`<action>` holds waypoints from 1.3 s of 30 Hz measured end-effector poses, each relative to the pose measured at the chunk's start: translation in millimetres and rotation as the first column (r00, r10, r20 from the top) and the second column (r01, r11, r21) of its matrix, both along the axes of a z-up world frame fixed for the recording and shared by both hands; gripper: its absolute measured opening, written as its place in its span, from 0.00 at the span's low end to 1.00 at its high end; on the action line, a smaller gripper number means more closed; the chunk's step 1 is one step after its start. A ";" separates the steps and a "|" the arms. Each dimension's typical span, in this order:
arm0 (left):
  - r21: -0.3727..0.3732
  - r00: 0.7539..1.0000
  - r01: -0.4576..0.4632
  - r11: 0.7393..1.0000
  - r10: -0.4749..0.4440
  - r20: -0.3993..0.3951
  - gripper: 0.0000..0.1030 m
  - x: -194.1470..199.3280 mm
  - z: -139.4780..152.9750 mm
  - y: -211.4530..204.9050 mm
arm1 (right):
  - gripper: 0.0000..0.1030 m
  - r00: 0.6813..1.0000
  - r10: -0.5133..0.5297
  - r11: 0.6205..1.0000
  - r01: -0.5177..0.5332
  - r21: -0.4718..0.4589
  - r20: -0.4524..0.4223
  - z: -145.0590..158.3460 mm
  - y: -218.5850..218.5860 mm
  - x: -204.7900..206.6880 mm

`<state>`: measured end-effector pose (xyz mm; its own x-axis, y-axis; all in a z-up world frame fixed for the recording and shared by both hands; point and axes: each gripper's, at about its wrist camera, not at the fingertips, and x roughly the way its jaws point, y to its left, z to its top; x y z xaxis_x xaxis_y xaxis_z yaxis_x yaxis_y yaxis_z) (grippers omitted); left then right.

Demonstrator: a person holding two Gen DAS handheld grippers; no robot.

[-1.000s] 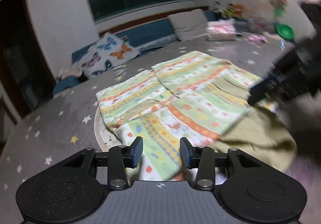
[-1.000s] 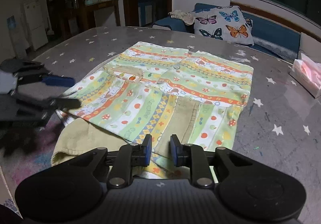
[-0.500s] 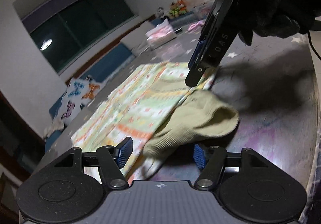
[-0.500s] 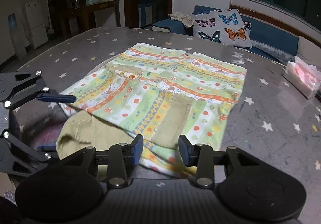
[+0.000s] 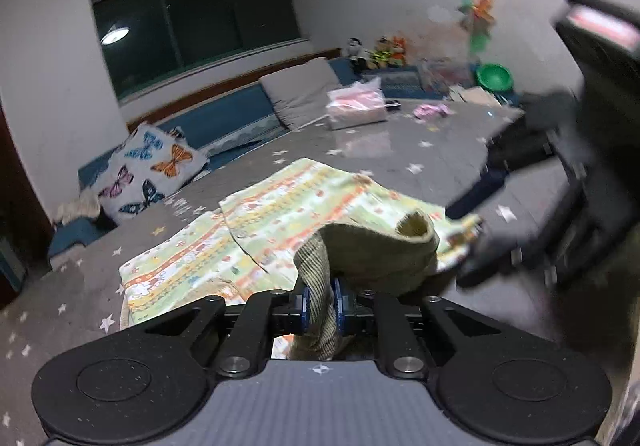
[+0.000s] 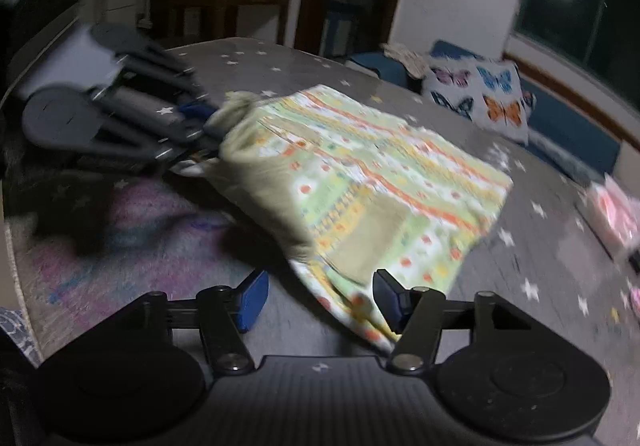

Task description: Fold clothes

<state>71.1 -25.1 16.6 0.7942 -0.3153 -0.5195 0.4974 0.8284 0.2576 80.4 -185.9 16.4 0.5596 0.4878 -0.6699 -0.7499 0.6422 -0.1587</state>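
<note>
A small garment (image 5: 276, 214) with bright stripes and olive ribbed trim lies on the grey star-print mat (image 5: 400, 150). My left gripper (image 5: 320, 302) is shut on the olive ribbed cuff (image 5: 372, 250) and holds it up off the mat, so the cloth drapes over the garment. The right wrist view shows the same garment (image 6: 380, 174), with the left gripper (image 6: 202, 124) at its far-left corner pinching the cuff (image 6: 238, 102). My right gripper (image 6: 320, 300) is open, and the garment's near corner lies just past its right finger. It also shows as a blur, the right gripper (image 5: 460, 244), beside the garment's right edge.
A butterfly pillow (image 5: 148, 174) and a grey cushion (image 5: 304, 90) rest along the blue bench at the back. A pink packet (image 5: 356, 106) and toys (image 5: 492, 74) sit at the far right. A purple-stained patch of mat (image 6: 140, 230) lies to the left of the garment.
My left gripper has shut on the olive cuff and lifted it. My right gripper has opened wider and dropped toward the garment's near corner. Both views swung and are blurred.
</note>
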 end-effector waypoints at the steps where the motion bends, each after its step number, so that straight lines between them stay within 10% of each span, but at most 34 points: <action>1: -0.017 1.000 -0.007 1.000 0.007 -0.008 0.13 4.7 2.8 1.5 | 0.57 1.000 0.005 1.000 -0.005 0.004 0.004 -1.7 4.0 2.9; 5: -0.053 0.999 -0.026 0.998 0.024 -0.031 0.13 17.9 7.7 5.2 | 0.53 1.000 0.008 1.000 -0.008 0.028 -0.009 -6.5 15.6 16.6; 10: -0.062 0.998 -0.049 0.997 0.047 -0.040 0.25 9.9 5.5 14.4 | 0.19 0.995 -0.025 0.997 0.032 0.071 -0.099 -7.9 19.3 39.0; 17: 0.030 0.999 -0.042 0.999 0.041 0.024 0.54 -39.3 -3.7 29.3 | 0.12 0.987 -0.052 0.988 0.073 0.137 -0.154 5.9 15.7 49.5; 26: 0.182 0.993 -0.104 0.978 0.092 0.073 0.54 -54.0 -32.2 35.5 | 0.11 0.987 -0.077 0.980 0.100 0.170 -0.139 21.5 17.1 52.6; 34: 0.211 0.990 -0.131 0.969 0.118 0.074 0.09 -46.2 -36.9 51.7 | 0.07 0.990 -0.089 0.980 0.106 0.171 -0.105 19.2 18.0 42.4; 39: 0.179 0.991 -0.111 0.978 0.097 0.088 0.08 -65.3 -17.5 53.8 | 0.07 0.993 -0.078 0.977 0.094 0.189 -0.092 26.8 9.5 22.8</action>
<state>5.8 28.7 -0.9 0.8582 -0.1344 -0.4953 0.3832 0.8099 0.4442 103.2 -176.4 43.2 0.5509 0.5650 -0.6142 -0.6958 0.7173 0.0357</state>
